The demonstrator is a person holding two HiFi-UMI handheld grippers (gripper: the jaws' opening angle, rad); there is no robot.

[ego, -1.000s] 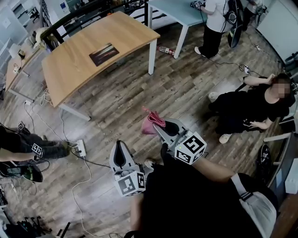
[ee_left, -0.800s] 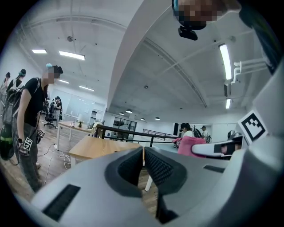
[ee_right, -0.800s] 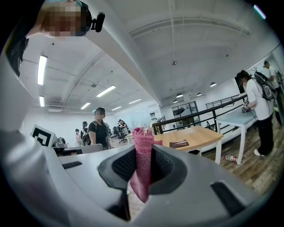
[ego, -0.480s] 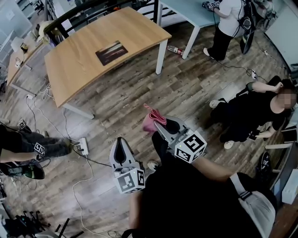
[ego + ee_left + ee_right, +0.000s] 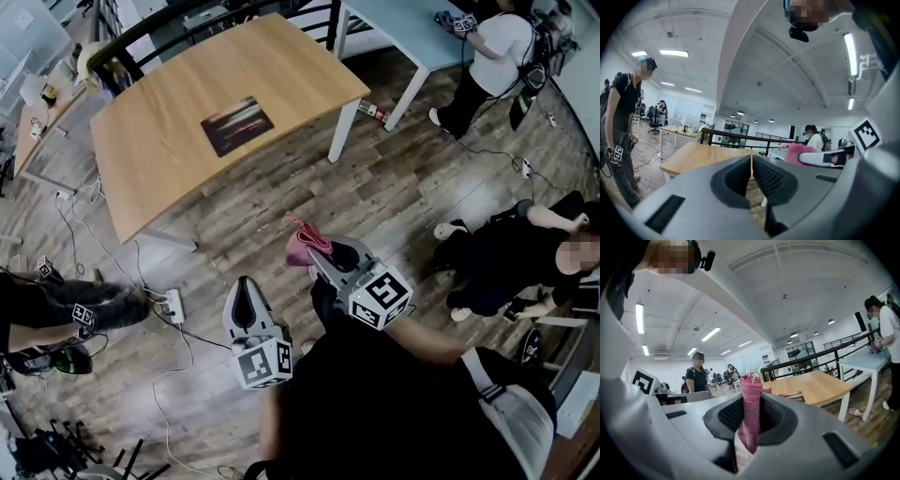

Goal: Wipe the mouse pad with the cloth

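A dark mouse pad [image 5: 237, 125] lies flat near the middle of the wooden table [image 5: 169, 141], well ahead of both grippers. My right gripper [image 5: 314, 255] is shut on a pink cloth [image 5: 302, 246], which sticks up between its jaws [image 5: 751, 399] and hangs over the floor. My left gripper [image 5: 245, 283] is shut with nothing in it, its jaws pressed together [image 5: 751, 171]. In the right gripper view the table [image 5: 811, 387] and the mouse pad [image 5: 791, 395] lie beyond the cloth. Both grippers are above the wooden floor, short of the table.
A pale blue table [image 5: 403, 28] stands at the back right with a person [image 5: 492, 66] beside it. Another person [image 5: 525, 253] sits on the floor at the right. A power strip [image 5: 172, 306] and cables lie on the floor at the left. A bottle [image 5: 373, 111] lies by the table leg.
The view has shifted so the table and mouse pad now sit further right and nearer. Both grippers keep their pose, the right one still holding the cloth.
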